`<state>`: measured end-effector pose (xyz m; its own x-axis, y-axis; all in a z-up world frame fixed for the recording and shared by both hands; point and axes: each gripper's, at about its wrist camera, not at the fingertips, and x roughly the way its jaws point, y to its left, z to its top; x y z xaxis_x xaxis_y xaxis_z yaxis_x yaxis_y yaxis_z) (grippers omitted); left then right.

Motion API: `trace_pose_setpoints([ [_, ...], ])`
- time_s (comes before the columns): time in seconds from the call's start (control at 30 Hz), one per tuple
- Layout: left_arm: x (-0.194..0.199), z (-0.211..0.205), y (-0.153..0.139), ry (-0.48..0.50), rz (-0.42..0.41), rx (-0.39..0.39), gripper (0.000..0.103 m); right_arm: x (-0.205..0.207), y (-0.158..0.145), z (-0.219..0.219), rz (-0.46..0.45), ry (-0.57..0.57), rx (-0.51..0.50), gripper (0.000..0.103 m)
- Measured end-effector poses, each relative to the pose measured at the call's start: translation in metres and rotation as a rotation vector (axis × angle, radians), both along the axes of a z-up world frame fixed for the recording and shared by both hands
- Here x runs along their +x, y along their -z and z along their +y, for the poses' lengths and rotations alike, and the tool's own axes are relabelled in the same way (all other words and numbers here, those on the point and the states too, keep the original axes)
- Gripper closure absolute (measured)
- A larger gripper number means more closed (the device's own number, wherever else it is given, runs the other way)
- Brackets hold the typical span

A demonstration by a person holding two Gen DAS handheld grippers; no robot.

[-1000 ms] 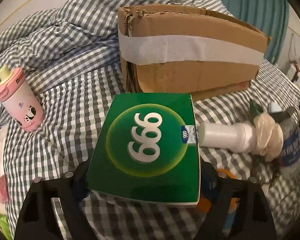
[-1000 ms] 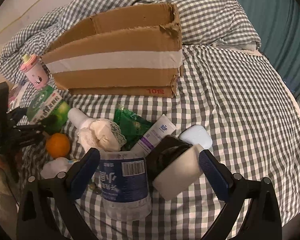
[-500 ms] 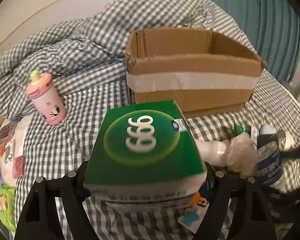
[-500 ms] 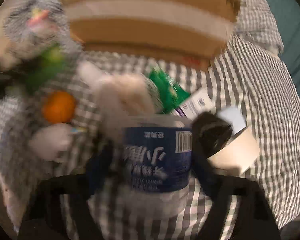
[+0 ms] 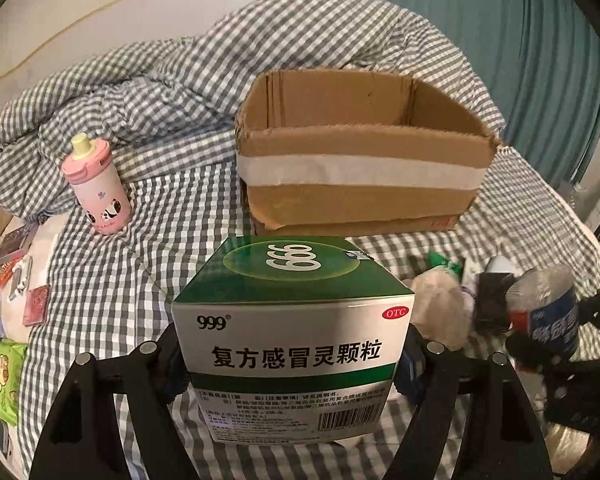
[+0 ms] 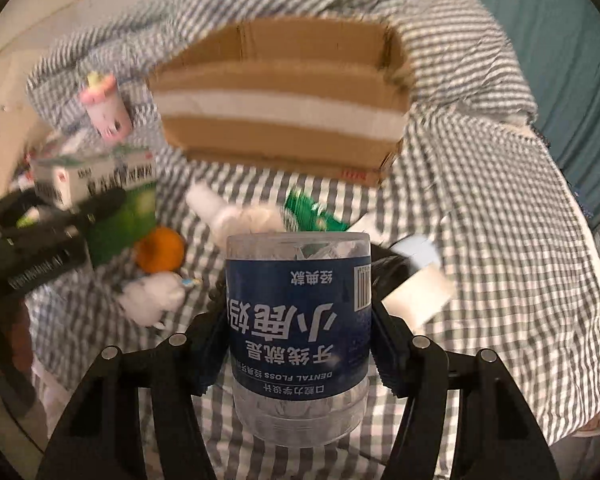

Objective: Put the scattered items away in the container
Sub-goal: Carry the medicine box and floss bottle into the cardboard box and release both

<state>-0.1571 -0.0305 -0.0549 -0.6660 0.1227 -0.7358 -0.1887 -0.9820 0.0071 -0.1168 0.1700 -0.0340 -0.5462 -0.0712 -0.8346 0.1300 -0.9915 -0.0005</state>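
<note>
Grippers both carry something above the checked bed (image 5: 148, 248): the left gripper (image 5: 292, 360) pinches the green medicine box (image 5: 296, 312), and the right gripper (image 6: 300, 340) pinches the dental floss jar (image 6: 298, 320). The open cardboard box (image 5: 360, 176) stands beyond them on the bed.

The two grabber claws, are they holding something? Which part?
Yes. The left gripper squeezes the green medicine box by its two sides. The right gripper squeezes the floss jar around its labelled middle.
</note>
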Motion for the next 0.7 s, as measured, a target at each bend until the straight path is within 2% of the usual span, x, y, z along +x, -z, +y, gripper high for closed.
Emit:
trace_pose_setpoints([
  [0.1, 0.014, 0.006, -0.019, -0.029, 0.037, -0.014, 0.023, 0.006, -0.023, 0.004, 0.053, 0.009, -0.010, 0.042],
  [0.2, 0.032, 0.016, -0.036, -0.067, 0.084, -0.046, 0.023, 0.010, -0.036, 0.011, 0.069, 0.032, -0.018, 0.042],
  [0.4, 0.052, 0.033, -0.052, -0.029, 0.097, -0.041, 0.023, 0.008, -0.051, 0.028, 0.068, 0.061, -0.022, 0.042],
  [0.57, 0.040, 0.033, -0.059, -0.044, 0.089, -0.031, 0.023, -0.001, -0.060, 0.039, 0.073, 0.067, -0.037, 0.042],
  [0.7, 0.018, 0.033, -0.070, -0.039, 0.094, -0.021, 0.023, -0.024, -0.076, 0.047, 0.097, 0.077, -0.066, 0.042],
])
